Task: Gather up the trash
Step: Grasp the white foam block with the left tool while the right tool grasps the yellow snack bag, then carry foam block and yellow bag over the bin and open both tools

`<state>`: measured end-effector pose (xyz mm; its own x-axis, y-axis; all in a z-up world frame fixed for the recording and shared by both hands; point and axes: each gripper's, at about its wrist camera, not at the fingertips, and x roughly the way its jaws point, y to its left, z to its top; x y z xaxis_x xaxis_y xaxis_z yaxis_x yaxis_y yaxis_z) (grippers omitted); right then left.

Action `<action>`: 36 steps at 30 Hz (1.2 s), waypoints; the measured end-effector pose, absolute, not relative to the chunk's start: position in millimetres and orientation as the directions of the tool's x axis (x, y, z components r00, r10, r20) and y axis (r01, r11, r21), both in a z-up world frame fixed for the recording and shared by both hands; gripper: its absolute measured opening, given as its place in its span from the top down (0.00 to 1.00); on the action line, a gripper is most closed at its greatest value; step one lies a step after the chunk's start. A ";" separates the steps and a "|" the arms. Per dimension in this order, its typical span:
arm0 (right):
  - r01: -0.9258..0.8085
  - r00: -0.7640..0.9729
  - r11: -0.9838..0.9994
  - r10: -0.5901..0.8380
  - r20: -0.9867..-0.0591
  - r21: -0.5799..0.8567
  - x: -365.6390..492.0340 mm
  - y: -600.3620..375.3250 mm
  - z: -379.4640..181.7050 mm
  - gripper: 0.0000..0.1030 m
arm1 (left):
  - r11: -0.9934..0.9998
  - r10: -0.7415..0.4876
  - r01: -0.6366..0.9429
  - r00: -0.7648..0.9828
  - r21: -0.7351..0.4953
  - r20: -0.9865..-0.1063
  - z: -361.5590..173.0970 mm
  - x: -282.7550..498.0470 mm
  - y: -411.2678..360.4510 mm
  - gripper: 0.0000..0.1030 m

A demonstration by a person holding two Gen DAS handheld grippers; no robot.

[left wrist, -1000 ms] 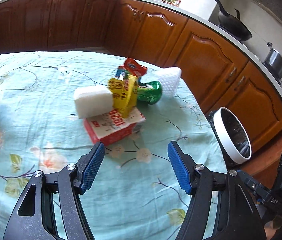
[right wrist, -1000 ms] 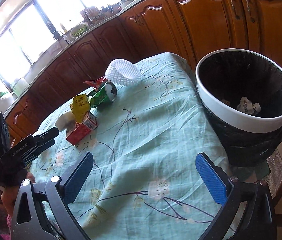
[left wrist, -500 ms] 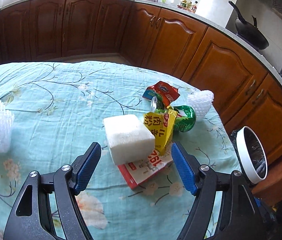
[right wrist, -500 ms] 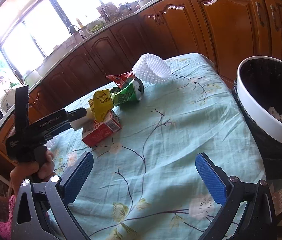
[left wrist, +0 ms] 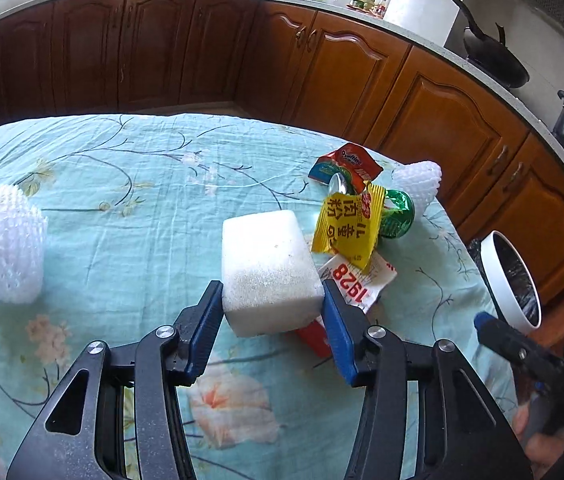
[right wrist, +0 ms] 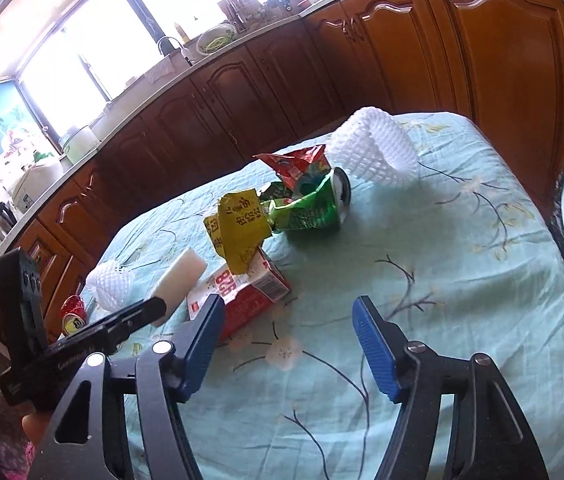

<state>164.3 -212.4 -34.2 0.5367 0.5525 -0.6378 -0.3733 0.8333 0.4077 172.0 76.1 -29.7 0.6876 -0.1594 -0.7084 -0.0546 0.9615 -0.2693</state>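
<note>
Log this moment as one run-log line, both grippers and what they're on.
left gripper: closing, pads against white foam block | right gripper: open, closing, nothing between | next: bin

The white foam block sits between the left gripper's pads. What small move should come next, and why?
Probably lift it slightly. The left gripper, whose jaws have just been closing, has both pads against the white foam block, which partly lies on the red carton.

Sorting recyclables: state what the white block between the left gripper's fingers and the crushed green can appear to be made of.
White rectangular block: likely foam, going by its matte, grainy, speckled surface. Crushed green can: likely thin metal, with glossy print, sharp dents and a shiny silver end.
</note>
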 end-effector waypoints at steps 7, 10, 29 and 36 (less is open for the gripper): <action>-0.426 0.546 0.832 0.550 -0.631 0.357 184.7 -168.8 -28.3 0.38 | 0.962 -0.148 -0.072 0.676 -0.264 -0.722 -32.2 154.3 95.4 0.51; -0.438 0.556 0.837 0.540 -0.632 0.329 195.2 -154.4 -27.2 0.42 | 0.960 -0.141 -0.088 0.666 -0.265 -0.732 -35.5 155.4 103.1 0.40; -0.428 0.589 0.831 0.554 -0.588 0.355 187.5 -172.5 -19.1 0.98 | 0.972 -0.138 -0.053 0.665 -0.231 -0.734 -45.9 168.2 92.4 0.64; -0.399 0.611 0.825 0.565 -0.554 0.401 165.7 -206.8 -11.1 0.98 | 0.979 -0.124 -0.036 0.687 -0.203 -0.716 -35.5 163.1 85.6 0.79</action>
<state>165.7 -206.8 -11.1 0.6115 0.5649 -0.5541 -0.3986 0.8248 0.4010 163.1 85.6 -35.5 0.6867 -0.1235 -0.7163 -0.0356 0.9786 -0.2029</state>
